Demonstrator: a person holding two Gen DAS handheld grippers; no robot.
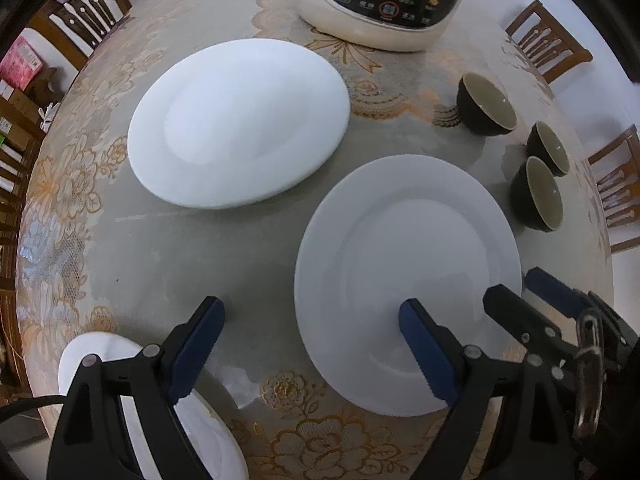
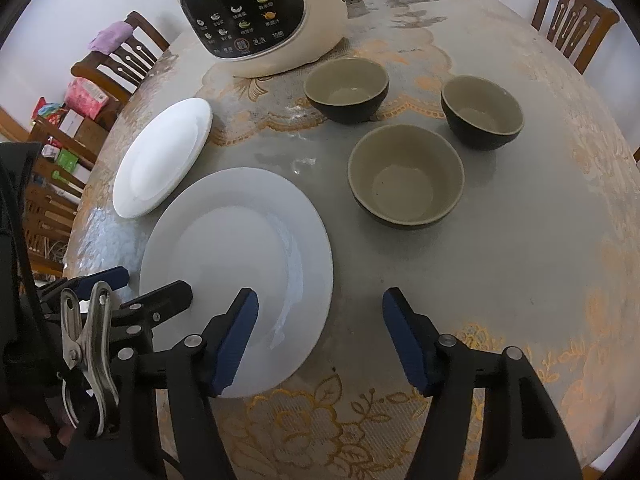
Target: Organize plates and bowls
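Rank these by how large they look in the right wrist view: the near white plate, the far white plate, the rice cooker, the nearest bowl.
1. Near white plate
2. Rice cooker, cut off by the frame's top, so unsure against the next
3. Far white plate, probably the near plate's match, only farther off
4. Nearest bowl

Bare tabletop point(image 2: 500, 248) lay open right of the near plate point(image 2: 240, 248); three bowls point(image 2: 406, 176) and the cooker point(image 2: 264, 16) blocked beyond.

surface: round table point(image 2: 520, 264) with floral lace cloth | on it: 3 white round plates point(image 1: 408, 280), 3 dark bowls point(image 2: 406, 176), cream rice cooker point(image 2: 264, 16)
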